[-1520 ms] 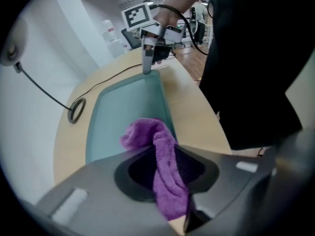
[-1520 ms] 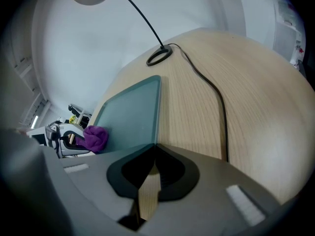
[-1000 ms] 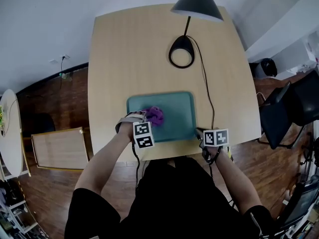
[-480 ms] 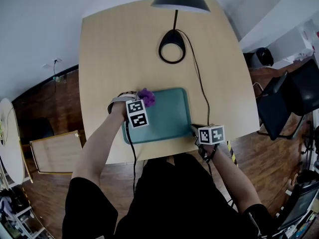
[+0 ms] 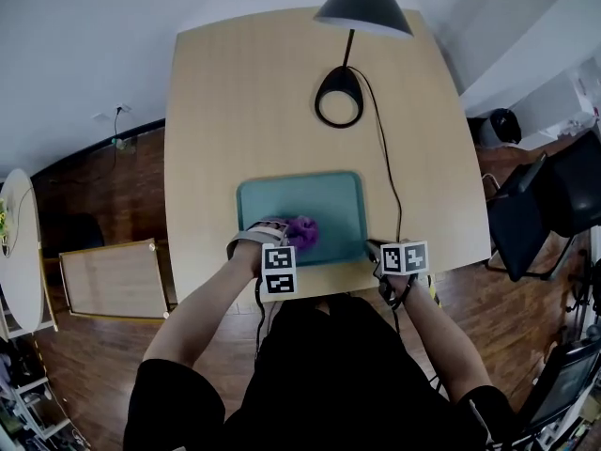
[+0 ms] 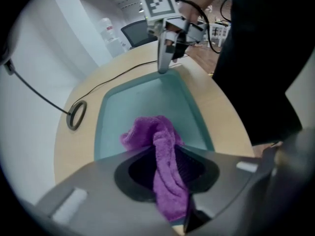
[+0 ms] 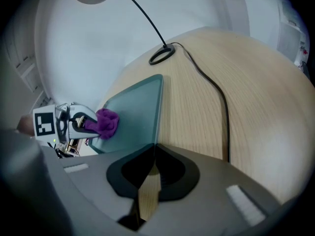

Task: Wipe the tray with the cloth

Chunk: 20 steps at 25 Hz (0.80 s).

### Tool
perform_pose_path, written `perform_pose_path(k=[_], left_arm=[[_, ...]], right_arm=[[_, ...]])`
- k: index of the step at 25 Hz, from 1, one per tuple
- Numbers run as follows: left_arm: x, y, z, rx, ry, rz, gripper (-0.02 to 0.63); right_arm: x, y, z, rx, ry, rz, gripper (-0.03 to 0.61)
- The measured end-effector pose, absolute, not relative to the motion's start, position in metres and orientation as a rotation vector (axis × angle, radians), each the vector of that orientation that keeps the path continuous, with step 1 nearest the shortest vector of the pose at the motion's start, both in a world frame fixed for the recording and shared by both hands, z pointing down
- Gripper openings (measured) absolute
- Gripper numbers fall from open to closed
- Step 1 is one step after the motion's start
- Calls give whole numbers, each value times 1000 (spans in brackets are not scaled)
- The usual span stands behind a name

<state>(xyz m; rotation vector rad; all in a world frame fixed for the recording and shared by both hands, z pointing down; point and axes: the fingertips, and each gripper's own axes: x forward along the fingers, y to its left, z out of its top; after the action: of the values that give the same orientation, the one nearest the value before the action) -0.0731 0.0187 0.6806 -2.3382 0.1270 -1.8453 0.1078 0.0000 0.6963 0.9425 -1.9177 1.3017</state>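
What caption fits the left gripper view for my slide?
Left gripper clamps the purple cloth on the teal tray; right gripper pinches its far corner.

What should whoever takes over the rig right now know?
Left tongs: shut on the purple cloth, which rests on the tray close to its near edge.
Right tongs: shut on the tray's near right corner, apparently steadying it.
The tray lies on the table at the person's edge.
Done: wiping is under way; no dirt shows, so the area covered is unclear.
Left: wipe the rest of the tray, then let go.
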Motion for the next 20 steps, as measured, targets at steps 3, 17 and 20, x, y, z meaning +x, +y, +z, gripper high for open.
perform_pose_path(k=[3, 17, 20], left_arm=[[-58, 50, 682, -2334, 64, -1817, 126], [-61, -35, 685, -2293, 208, -1850, 126], [-63, -85, 684, -2251, 284, -1879, 126]], right_arm=[[109, -2, 698, 934, -1917, 1296, 17], [101, 0, 697, 918, -1915, 1298, 18], [100, 1, 696, 912, -1920, 1284, 18]])
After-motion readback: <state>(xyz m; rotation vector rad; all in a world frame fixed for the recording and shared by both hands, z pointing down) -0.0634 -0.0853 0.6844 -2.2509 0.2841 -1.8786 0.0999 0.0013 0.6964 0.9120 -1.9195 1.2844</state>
